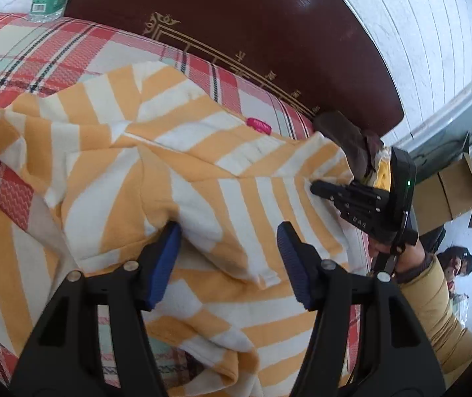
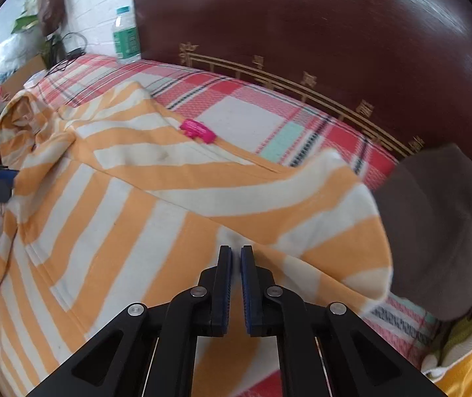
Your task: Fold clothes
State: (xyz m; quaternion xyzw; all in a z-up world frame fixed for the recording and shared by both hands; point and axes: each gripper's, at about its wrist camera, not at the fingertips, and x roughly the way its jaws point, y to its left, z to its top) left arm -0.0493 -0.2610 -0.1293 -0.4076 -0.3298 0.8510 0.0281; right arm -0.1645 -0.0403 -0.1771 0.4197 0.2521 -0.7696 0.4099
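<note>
An orange-and-white striped shirt [image 1: 183, 172] with a pink neck label [image 1: 259, 125] lies spread on a red plaid bed sheet [image 1: 37, 53]. My left gripper [image 1: 229, 231] is open, its blue pads on either side of a raised fold of the shirt. My right gripper [image 2: 236, 254] is shut on the striped shirt [image 2: 156, 198] near its shoulder and sleeve. The right gripper also shows at the right of the left wrist view [image 1: 315, 187]. The left gripper's fingertip shows at the left edge of the right wrist view [image 2: 4, 177].
A dark red headboard [image 2: 302, 20] runs along the back of the bed. A brown garment [image 2: 441, 225] and yellow cloth [image 2: 467, 364] lie at the right. A green-labelled water bottle [image 2: 125, 33] stands at the back. Cardboard boxes [image 1: 447, 188] stand beyond the bed.
</note>
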